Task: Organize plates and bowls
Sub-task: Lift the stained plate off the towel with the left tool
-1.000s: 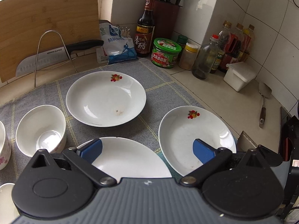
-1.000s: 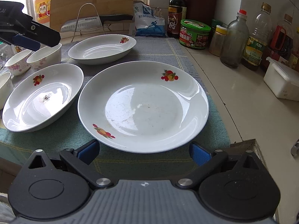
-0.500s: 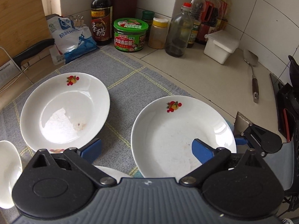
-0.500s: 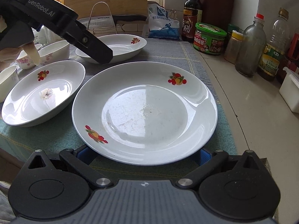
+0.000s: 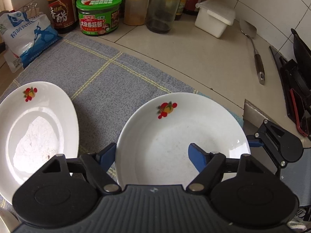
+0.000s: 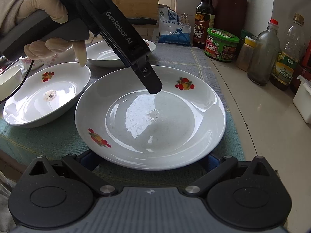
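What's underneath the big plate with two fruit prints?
The big plate rests on a grey checked cloth, teal at its near edge. Directly beneath the plate is covered; the right gripper's blue pads disappear under its near rim.

A green-lidded round sauce tub stands at twelve o'clock; a steel spatula with wooden handle lies at two.

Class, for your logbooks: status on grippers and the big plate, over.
Left gripper closing, plate rim between its jaws. Right gripper open at plate's near edge. Deep dish close alongside.
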The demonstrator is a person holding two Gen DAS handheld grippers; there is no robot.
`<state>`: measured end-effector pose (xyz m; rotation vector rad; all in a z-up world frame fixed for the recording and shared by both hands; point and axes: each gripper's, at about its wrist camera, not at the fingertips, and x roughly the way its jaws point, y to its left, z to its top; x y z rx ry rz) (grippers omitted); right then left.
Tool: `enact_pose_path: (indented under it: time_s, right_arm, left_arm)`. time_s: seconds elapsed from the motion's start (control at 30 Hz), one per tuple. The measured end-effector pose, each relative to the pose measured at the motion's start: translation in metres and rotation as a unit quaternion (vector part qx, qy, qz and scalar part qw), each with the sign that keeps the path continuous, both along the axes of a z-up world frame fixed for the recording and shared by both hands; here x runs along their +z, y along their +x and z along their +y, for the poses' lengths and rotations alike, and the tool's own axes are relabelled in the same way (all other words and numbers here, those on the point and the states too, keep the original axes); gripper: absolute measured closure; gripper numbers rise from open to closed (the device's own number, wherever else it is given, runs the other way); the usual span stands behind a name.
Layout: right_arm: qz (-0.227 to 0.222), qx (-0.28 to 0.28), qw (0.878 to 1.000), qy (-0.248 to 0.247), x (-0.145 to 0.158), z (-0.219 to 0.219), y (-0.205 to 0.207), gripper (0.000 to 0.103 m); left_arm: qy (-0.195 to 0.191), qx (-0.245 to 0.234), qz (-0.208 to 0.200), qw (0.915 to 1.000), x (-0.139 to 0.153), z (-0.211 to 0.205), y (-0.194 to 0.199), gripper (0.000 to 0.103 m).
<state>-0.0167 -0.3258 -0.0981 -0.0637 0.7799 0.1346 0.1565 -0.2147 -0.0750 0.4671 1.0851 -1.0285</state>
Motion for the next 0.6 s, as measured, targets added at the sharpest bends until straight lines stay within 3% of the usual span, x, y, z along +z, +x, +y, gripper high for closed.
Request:
enact_pose_path:
  time_s: [0.27, 0.6]
  right_arm:
    - [-0.006, 0.002, 1.0, 0.006, 0.0, -0.002, -0.002, 0.0]
    - [0.012, 0.004, 1.0, 0.018, 0.004, -0.005, 0.003, 0.0]
  left_arm:
    - [0.028, -0.056, 0.026, 0.9977, -0.011, -0.019, 0.014, 0.028]
    - [0.019, -0.054, 0.033, 0.9978, -0.011, -0.021, 0.018, 0.028]
